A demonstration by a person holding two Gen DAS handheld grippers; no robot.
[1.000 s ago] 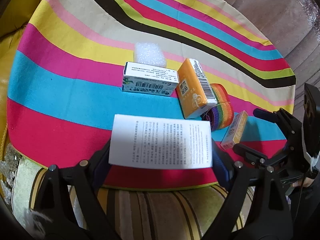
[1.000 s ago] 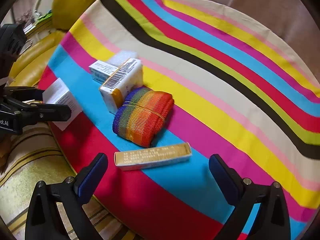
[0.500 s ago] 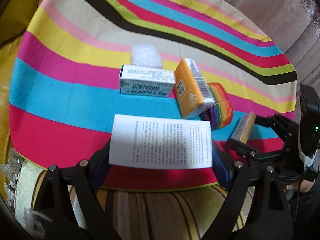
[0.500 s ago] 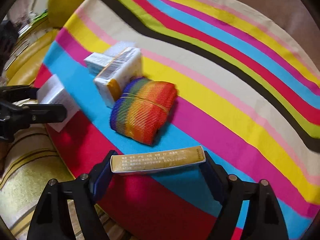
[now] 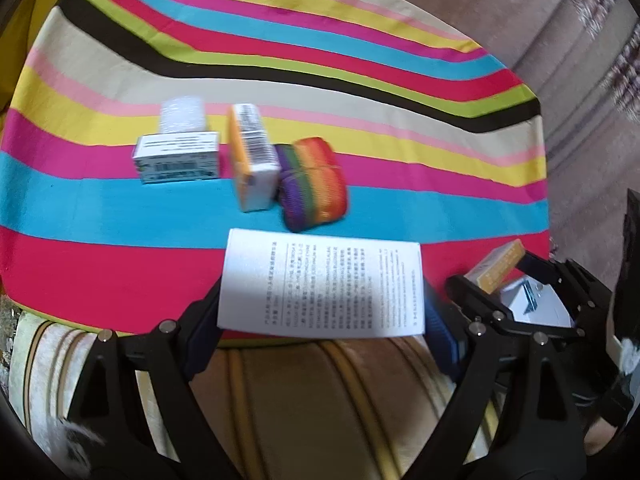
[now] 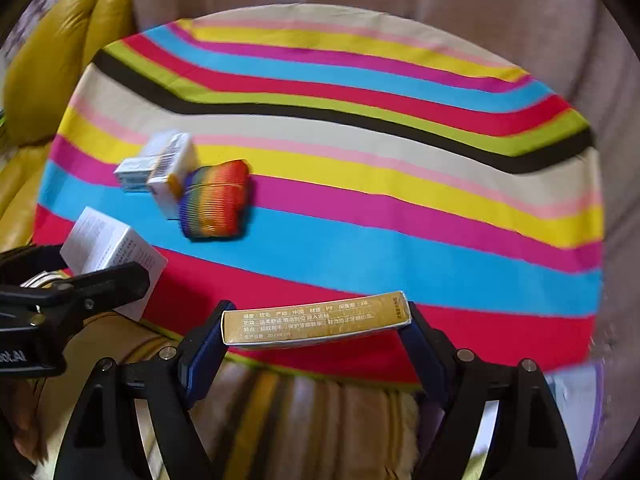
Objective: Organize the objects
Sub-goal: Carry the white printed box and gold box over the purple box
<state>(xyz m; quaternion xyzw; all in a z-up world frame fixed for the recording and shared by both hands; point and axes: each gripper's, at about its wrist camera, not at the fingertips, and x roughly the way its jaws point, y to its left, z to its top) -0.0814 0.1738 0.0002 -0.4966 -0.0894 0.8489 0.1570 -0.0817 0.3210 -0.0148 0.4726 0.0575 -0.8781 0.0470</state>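
Note:
My left gripper (image 5: 320,320) is shut on a white box (image 5: 322,284) printed with small text, held over the near edge of the striped cloth (image 5: 280,76). My right gripper (image 6: 316,332) is shut on a long gold box (image 6: 316,322), lifted off the cloth (image 6: 360,240); the same gold box (image 5: 498,266) shows at the right of the left wrist view. Left on the cloth lie a white barcode box (image 5: 178,162), an orange and white box (image 5: 252,162), a rainbow striped roll (image 5: 314,182) and a clear bubble-wrap pad (image 5: 182,118). The white box (image 6: 112,250) appears at the left of the right wrist view.
The cloth covers a round table with a beige upholstered seat (image 5: 580,60) behind it and a yellow cushion (image 6: 52,64) at the far left. A striped beige and yellow cushion (image 5: 320,400) lies below the near edge. Something white and pale purple (image 6: 576,400) sits at the lower right.
My right gripper closed on the gold box and lifted it off the cloth. Both grippers pulled back toward the near edge with their boxes, so the items on the cloth look farther away.

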